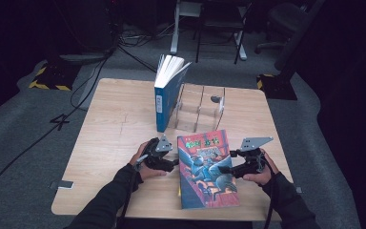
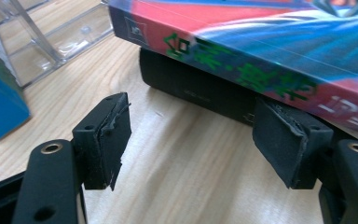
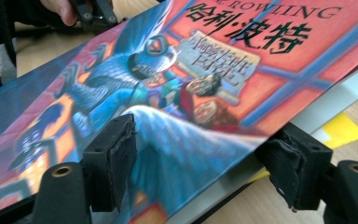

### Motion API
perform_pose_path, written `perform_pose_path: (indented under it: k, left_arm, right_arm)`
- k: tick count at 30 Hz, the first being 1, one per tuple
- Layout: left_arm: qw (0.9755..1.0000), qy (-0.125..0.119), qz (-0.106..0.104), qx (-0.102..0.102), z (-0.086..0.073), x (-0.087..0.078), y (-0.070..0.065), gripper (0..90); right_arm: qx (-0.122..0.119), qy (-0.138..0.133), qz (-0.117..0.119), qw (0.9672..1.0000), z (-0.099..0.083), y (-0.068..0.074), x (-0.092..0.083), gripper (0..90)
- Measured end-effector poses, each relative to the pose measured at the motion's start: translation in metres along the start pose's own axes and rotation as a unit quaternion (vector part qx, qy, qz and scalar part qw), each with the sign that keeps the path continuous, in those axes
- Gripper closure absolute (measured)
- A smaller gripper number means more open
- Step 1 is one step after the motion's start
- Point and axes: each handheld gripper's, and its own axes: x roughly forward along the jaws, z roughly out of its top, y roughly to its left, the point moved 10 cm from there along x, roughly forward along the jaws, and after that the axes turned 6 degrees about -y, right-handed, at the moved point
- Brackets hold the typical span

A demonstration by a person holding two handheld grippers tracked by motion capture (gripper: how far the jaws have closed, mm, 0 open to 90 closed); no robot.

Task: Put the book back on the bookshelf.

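Note:
A colourful paperback (image 1: 207, 167) (image 2: 261, 42) (image 3: 214, 70) lies flat at the table's near middle, on top of a black book (image 2: 191, 88). My left gripper (image 1: 173, 164) (image 2: 191, 140) sits low on the wood at the stack's left side. Its jaws are open and only bare table is between them; the right pad (image 2: 279, 140) is close to the black book's spine. My right gripper (image 1: 226, 169) (image 3: 200, 163) is at the paperback's right edge. That edge runs between its open jaws, one pad (image 3: 116, 158) over the cover and the other below the edge.
A blue book (image 1: 164, 102) (image 2: 0, 107) stands upright, pages fanned, against a clear acrylic organizer (image 1: 200, 107) (image 2: 51, 37) at the back middle. A yellow and white sheet (image 3: 340, 130) shows under the paperback. The wooden table (image 1: 114, 129) has bare wood on its left half.

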Motion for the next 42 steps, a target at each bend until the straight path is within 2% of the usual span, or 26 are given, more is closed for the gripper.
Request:
perform_pose_path:
  k: [2,4,6,8,9,11,12,14,18,21,23,25,29,31,34,35,37,38,39,41,42]
  left_arm:
    - [1.0000,-0.004,0.006,-0.004,0.001,0.000,0.003,28.3]
    - [0.9999,-0.005,0.007,-0.006,0.001,0.000,0.005,28.4]
    - [0.9998,-0.006,0.016,0.004,0.002,0.000,0.005,28.6]
    - [0.9997,-0.008,0.021,0.007,0.003,0.000,0.005,28.7]
    - [0.9997,-0.008,0.022,0.009,0.003,0.000,0.005,29.0]
    - [0.9997,-0.010,0.023,0.005,0.003,0.000,0.006,29.1]
    - [0.9996,-0.012,0.024,0.005,0.004,0.001,0.006,29.1]
    - [0.9995,-0.011,0.029,0.010,0.005,0.002,0.008,29.2]
    - [0.9997,-0.013,0.022,0.007,0.007,0.005,0.008,31.3]
    - [0.9996,-0.017,0.021,0.002,0.010,0.006,0.011,32.1]
    - [0.9996,-0.020,0.019,0.000,0.012,0.006,0.011,33.5]
    - [0.9996,-0.022,0.020,0.001,0.014,0.008,0.014,35.4]
    - [0.9996,-0.020,0.019,0.004,0.015,0.012,0.018,38.1]
    - [0.9997,-0.022,0.012,-0.004,0.017,0.014,0.020,40.5]
    - [0.9995,-0.027,0.010,-0.009,0.021,0.016,0.025,44.7]
    - [0.9995,-0.027,0.010,-0.009,0.021,0.016,0.025,47.7]
    - [0.9996,-0.027,0.006,-0.006,0.022,0.017,0.025,50.7]
    - [0.9998,-0.021,-0.003,-0.006,0.023,0.018,0.026,53.3]
    - [0.9998,-0.021,-0.003,-0.006,0.023,0.018,0.026,54.0]
    - [0.9995,-0.026,-0.013,-0.011,0.028,0.017,0.027,55.3]
    - [0.9994,-0.028,-0.016,-0.011,0.031,0.016,0.027,59.0]
  right_arm:
    - [0.004,0.007,-0.014,0.9999,-0.001,-0.003,-0.003,31.4]
    - [0.006,0.023,-0.014,0.9996,-0.006,-0.001,-0.008,28.9]
    - [0.012,0.043,-0.008,0.9990,-0.016,0.003,-0.015,28.9]
    - [0.014,0.048,-0.005,0.9987,-0.019,0.005,-0.017,28.9]
    - [0.023,0.059,0.003,0.9980,-0.025,0.008,-0.018,28.0]
    - [0.032,0.062,0.030,0.9971,-0.031,0.017,-0.018,27.4]
    - [0.034,0.064,0.035,0.9967,-0.033,0.019,-0.018,25.7]
    - [0.036,0.071,0.037,0.9962,-0.034,0.022,-0.018,24.2]
    - [0.027,0.072,0.032,0.9965,-0.032,0.023,-0.017,23.9]
    - [0.018,0.065,0.031,0.9972,-0.029,0.022,-0.016,25.0]
    - [0.011,0.047,0.030,0.9984,-0.023,0.020,-0.015,26.2]
    - [0.011,0.035,0.030,0.9989,-0.017,0.017,-0.013,28.5]
    - [0.025,0.004,0.026,0.9993,-0.003,0.007,-0.004,39.4]
    - [0.036,0.000,0.039,0.9986,0.001,0.004,0.002,44.2]
    - [0.052,-0.010,0.073,0.9960,0.006,0.002,0.012,55.1]
    - [0.052,-0.010,0.073,0.9960,0.006,0.002,0.012,55.1]
    - [0.048,-0.020,0.091,0.9945,0.012,0.003,0.021,63.7]
    - [0.042,-0.019,0.092,0.9946,0.013,0.003,0.023,64.9]
    - [0.039,-0.022,0.091,0.9948,0.014,0.002,0.023,67.0]
    - [0.036,-0.027,0.089,0.9950,0.016,0.001,0.023,69.2]
    - [0.039,-0.032,0.085,0.9951,0.018,0.000,0.023,70.8]
